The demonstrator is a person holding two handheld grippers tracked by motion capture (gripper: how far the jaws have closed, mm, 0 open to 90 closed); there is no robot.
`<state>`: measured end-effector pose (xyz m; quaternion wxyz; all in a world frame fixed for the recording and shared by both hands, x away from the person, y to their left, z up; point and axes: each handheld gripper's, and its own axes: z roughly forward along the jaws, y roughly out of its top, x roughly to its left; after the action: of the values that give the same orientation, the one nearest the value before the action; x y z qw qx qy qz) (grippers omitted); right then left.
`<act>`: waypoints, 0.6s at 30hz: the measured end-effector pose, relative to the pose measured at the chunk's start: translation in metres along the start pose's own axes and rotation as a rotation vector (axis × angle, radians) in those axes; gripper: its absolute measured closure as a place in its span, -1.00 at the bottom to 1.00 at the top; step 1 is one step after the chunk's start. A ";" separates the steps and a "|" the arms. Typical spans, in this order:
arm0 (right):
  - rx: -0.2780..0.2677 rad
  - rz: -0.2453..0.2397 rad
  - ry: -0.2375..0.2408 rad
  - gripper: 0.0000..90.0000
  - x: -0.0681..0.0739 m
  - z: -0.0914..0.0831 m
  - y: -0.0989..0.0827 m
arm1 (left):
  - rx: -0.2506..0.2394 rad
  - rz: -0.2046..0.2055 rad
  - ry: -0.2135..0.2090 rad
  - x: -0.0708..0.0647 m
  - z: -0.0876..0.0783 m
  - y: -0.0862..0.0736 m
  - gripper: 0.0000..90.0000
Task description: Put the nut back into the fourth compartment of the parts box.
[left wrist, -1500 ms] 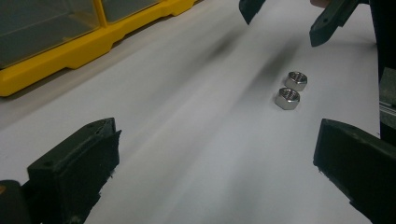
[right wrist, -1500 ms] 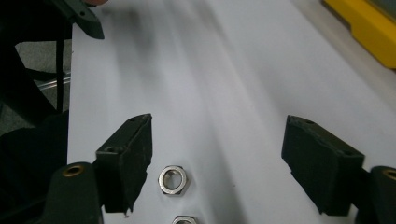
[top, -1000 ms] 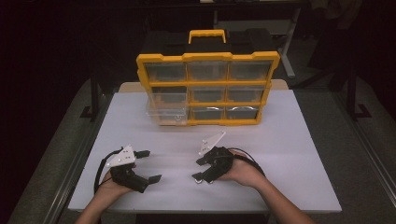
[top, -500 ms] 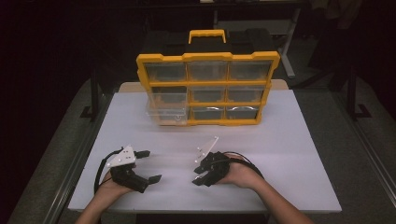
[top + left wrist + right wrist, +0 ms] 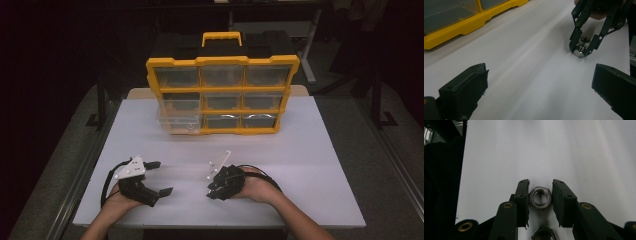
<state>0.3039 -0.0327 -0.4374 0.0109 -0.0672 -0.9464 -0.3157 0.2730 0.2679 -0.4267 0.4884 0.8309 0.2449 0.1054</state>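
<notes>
Two steel hex nuts lie on the white table (image 5: 310, 165). My right gripper (image 5: 540, 182) points down at the nearer nut (image 5: 540, 198), and its jaws have just been closing with that nut between them. Both pads now press on the nut's flats. The second nut (image 5: 543, 235) lies loose just behind the jaws. The left gripper view shows the right gripper (image 5: 580, 51) from the side, pinching one nut (image 5: 580, 49) with the other nut (image 5: 584, 40) behind it. My left gripper (image 5: 161, 177) rests near the table's front left, open with nothing between its jaws.
A yellow organizer (image 5: 222, 62) with clear drawers stands upright at the back middle of the table. Its lower-left drawer (image 5: 175, 122) sticks out toward me. The table's front edge runs just below both hands.
The right gripper's jaws have narrowed and it has dipped slightly toward the table. The left hand and its gripper have stayed put.
</notes>
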 end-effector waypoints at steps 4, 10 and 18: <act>-0.002 0.002 -0.004 0.49 0.000 0.000 0.000 | 0.004 0.009 0.000 0.000 0.000 0.000 -0.99; 0.009 0.054 0.000 0.53 0.000 -0.001 0.000 | 0.003 0.006 0.003 0.001 -0.001 0.000 -0.99; 0.007 0.078 -0.004 0.54 -0.004 -0.002 0.000 | -0.005 0.004 0.008 0.003 -0.001 -0.001 -0.99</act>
<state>0.3074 -0.0345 -0.4362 0.0217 -0.1047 -0.9442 -0.3117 0.2747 0.2707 -0.4267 0.4894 0.8297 0.2448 0.1102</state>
